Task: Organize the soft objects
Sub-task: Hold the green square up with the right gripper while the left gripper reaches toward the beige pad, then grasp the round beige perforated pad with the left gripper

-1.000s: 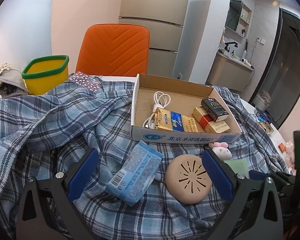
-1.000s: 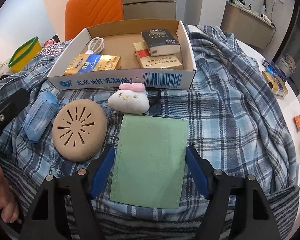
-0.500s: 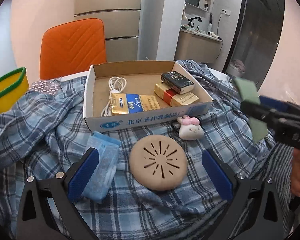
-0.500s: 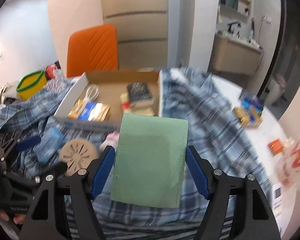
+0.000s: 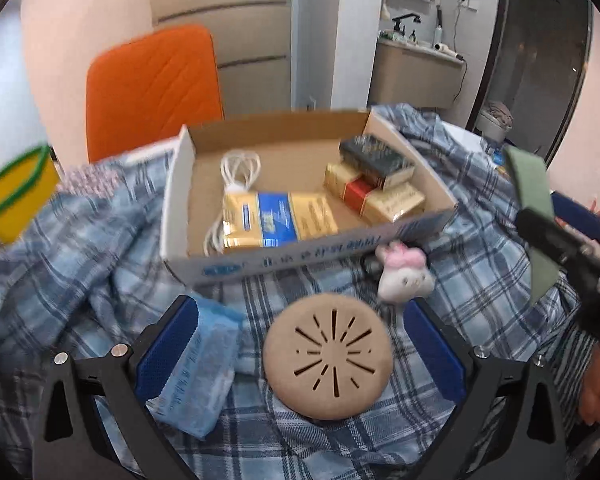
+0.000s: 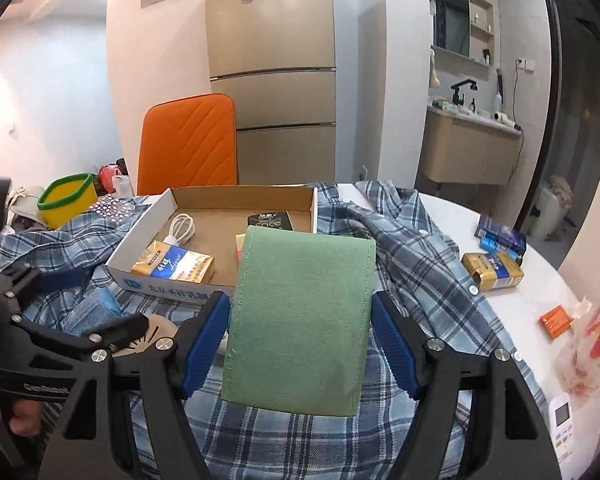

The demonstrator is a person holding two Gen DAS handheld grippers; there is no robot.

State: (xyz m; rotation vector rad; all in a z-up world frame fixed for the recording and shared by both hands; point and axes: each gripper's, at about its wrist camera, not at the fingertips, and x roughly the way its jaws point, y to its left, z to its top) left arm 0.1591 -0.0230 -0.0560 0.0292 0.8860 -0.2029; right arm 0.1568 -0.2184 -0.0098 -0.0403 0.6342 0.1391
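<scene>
1. The green cloth [image 6: 300, 316] is clamped by its two side edges between the blue pads of the right gripper [image 6: 300, 344] and is held in the air, in front of the cardboard box [image 6: 160, 220] and above the plaid shirt [image 6: 412, 248].
2. In the right wrist view the cloth is seen broadside: long axis upright, folded top edge toward the box, lower edge hanging toward the camera.
3. In the left wrist view the same cloth [image 5: 530, 208] is seen edge-on as a narrow tilted strip, to the right of the box [image 5: 180, 184], with the right gripper's black frame across it.
4. The left gripper [image 5: 300, 344] is spread wide with nothing gripped; the tan round disc [image 5: 327, 356] lies on the shirt between its fingers, just in front of the box.
5. Shown clearly by the left view only: the white plush toy [image 5: 404, 276], touching the box's front wall, and the blue tissue pack [image 5: 198, 376] beside the left finger.
6. Shown by the right view only: the white tabletop [image 6: 512, 300] right of the box, with small packets on it.
7. An orange chair [image 6: 188, 144] stands behind the box; a yellow bin [image 6: 66, 200] is seen to its left.
</scene>
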